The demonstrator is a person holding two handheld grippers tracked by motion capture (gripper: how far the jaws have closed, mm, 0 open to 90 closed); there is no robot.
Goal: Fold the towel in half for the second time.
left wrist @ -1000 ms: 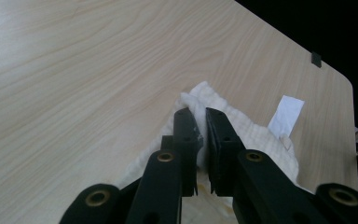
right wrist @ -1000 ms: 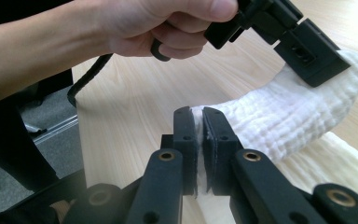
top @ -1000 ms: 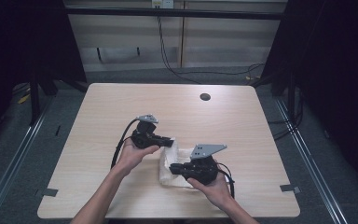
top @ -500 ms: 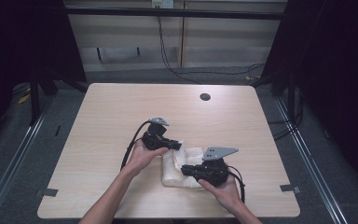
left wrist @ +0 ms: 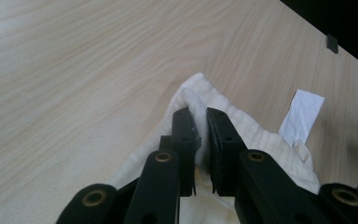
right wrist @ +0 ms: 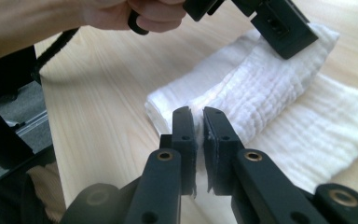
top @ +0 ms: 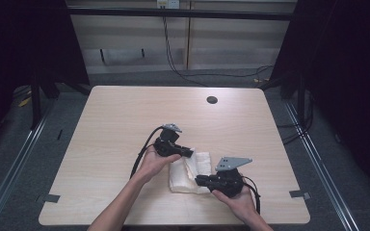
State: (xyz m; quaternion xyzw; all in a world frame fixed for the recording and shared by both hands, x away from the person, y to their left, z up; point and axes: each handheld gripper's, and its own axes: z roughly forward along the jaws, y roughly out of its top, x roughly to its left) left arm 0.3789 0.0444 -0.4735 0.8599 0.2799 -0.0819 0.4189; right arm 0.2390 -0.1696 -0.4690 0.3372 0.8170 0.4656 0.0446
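White folded cloth (top: 189,171) lies bunched on table (top: 115,125).

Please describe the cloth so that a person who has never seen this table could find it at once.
Look at the near half of the light wooden table, a little right of centre, between the person's two hands. There lies a white, ribbed cloth, partly folded, with the left gripper pinching its far edge and the right gripper its near edge. It is the only soft thing there; the table's dark round hole lies far behind it.

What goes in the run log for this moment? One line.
left gripper: shut on cloth | right gripper: shut on cloth | cloth: folded, on table
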